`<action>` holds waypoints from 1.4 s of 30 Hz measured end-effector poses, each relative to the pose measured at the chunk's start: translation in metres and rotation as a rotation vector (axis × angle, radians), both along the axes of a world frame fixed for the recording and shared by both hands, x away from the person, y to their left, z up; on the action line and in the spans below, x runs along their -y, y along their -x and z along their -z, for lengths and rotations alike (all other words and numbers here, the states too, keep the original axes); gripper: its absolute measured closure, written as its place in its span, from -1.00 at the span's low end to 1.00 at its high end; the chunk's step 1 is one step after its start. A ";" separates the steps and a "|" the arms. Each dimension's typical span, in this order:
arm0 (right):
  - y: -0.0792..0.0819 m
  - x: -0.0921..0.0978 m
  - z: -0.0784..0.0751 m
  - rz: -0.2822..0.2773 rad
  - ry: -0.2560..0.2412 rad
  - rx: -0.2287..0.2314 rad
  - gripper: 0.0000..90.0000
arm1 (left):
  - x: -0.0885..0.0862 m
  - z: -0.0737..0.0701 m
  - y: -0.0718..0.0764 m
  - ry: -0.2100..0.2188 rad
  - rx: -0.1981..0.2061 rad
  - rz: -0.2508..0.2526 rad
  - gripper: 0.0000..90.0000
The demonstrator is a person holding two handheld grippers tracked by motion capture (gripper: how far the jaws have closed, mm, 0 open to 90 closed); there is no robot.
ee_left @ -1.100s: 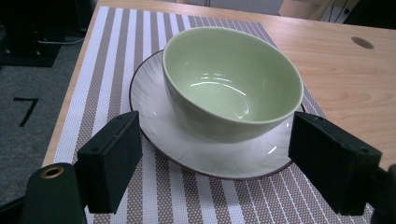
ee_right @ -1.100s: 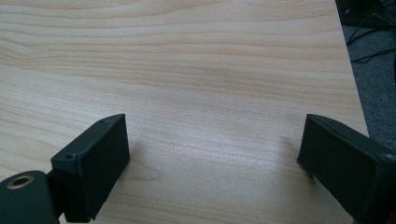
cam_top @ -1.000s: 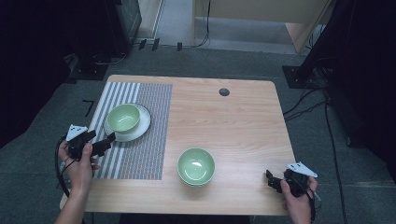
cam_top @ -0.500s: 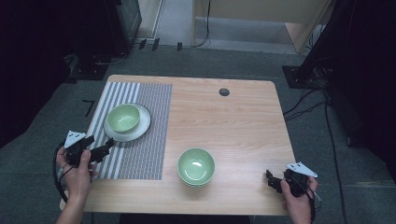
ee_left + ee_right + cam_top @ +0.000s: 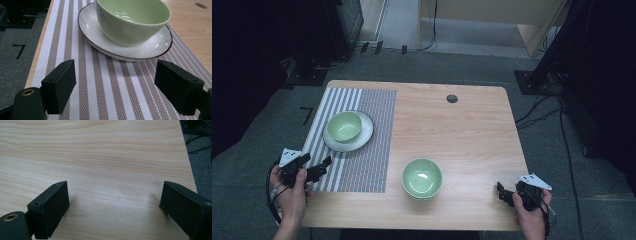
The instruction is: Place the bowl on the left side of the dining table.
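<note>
Hovering low over the striped mat [image 5: 362, 145], the left gripper [image 5: 321, 166] is pointing its wide-apart, empty jaws at the green bowl [image 5: 132, 20] that is sitting upright on the white plate [image 5: 105, 40]. That bowl on its plate is lying toward the far left part of the mat, just ahead of the left gripper but not touching it. A second green bowl [image 5: 422, 178] is standing on bare wood near the front middle of the table [image 5: 472, 140], well apart from both grippers.

Judging from where the jaws are aiming, the step in hand is an approach to the bowl on the plate. To do it well, the gripper is needing to rise above the plate's rim, so the lower jaw is not catching the plate, and to come in with one jaw inside the bowl's wall and the other outside. A pinch on the near wall looks the safest; the glaze looks slick, so a firm, square bite matters. Lifting straight up should be keeping the plate from sliding along.

The right gripper [image 5: 506, 194] is resting at the front right corner, jaws also wide apart with nothing between them, and is best keeping clear.
</note>
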State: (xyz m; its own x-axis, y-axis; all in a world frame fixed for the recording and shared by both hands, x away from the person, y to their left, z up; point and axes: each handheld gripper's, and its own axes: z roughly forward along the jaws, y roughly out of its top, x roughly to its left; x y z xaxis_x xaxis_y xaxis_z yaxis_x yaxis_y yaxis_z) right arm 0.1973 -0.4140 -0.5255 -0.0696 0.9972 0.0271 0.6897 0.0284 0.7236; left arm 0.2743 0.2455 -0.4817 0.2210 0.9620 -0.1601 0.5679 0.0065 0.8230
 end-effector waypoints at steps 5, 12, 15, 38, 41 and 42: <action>0.000 0.000 0.000 0.000 0.000 0.000 -0.82 | -0.003 0.004 0.003 -0.014 -0.005 -0.006 -0.62; 0.000 0.000 0.000 0.000 0.000 0.000 -0.82 | -0.008 0.010 0.007 -0.028 -0.010 -0.016 -0.62; 0.000 0.000 0.000 0.000 0.000 0.000 -0.82 | -0.010 0.012 0.009 -0.037 -0.013 -0.019 -0.62; 0.000 0.000 0.000 0.000 0.000 0.000 -0.82 | -0.021 0.028 0.018 -0.098 -0.058 -0.020 -0.62; 0.000 0.000 0.000 0.000 0.000 0.000 -0.82 | -0.022 0.029 0.018 -0.105 -0.062 -0.021 -0.62; 0.000 0.000 0.000 0.000 0.000 0.000 -0.82 | -0.022 0.030 0.018 -0.105 -0.063 -0.022 -0.62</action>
